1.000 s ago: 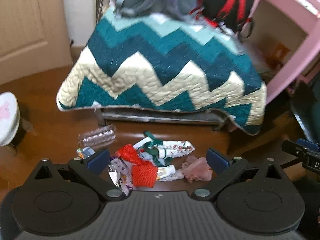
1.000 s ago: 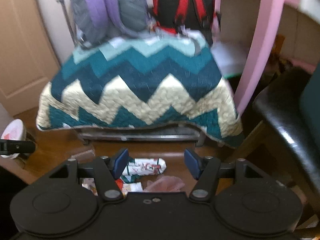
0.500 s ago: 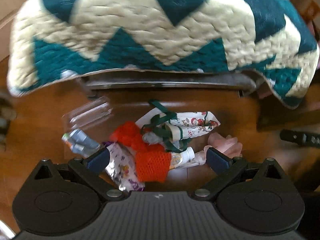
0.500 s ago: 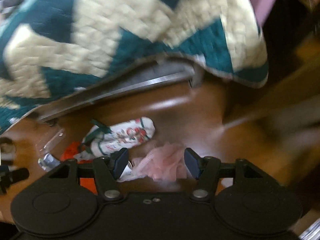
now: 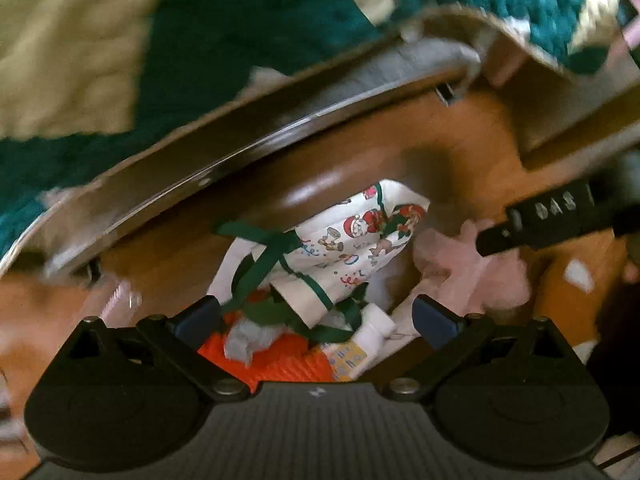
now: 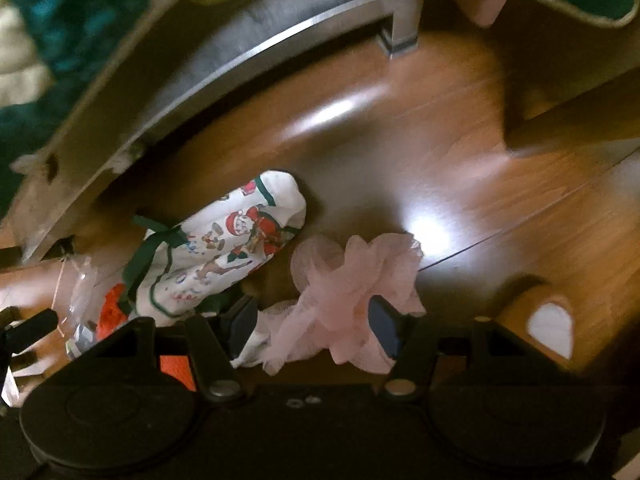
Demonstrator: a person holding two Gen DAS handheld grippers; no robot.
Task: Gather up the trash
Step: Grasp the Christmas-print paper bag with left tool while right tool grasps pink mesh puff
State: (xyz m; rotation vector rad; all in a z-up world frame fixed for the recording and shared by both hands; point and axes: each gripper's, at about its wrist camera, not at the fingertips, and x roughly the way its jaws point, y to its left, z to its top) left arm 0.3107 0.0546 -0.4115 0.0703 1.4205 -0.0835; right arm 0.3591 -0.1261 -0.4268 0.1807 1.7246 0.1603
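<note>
A pile of trash lies on the wooden floor. A white Christmas-print bag with green ribbon (image 5: 344, 248) lies in the middle, also in the right wrist view (image 6: 224, 252). Orange mesh (image 5: 280, 360), a small white bottle (image 5: 360, 340) and a grey crumpled scrap (image 5: 248, 340) lie between my left gripper's open fingers (image 5: 316, 316). A pink mesh puff (image 6: 352, 280) lies between my right gripper's open fingers (image 6: 316, 324); it also shows in the left wrist view (image 5: 472, 276). Neither gripper holds anything.
A metal frame rail (image 6: 248, 56) under a teal and cream zigzag quilt (image 5: 120, 40) runs just behind the pile. Clear plastic packaging (image 6: 80, 292) lies at the pile's left. Wooden floor (image 6: 480, 160) extends to the right. The right gripper's tip (image 5: 552, 216) crosses the left wrist view.
Both grippers have dropped down and closed in on the pile. The pink puff now sits between the right fingers, the orange mesh and bottle between the left fingers.
</note>
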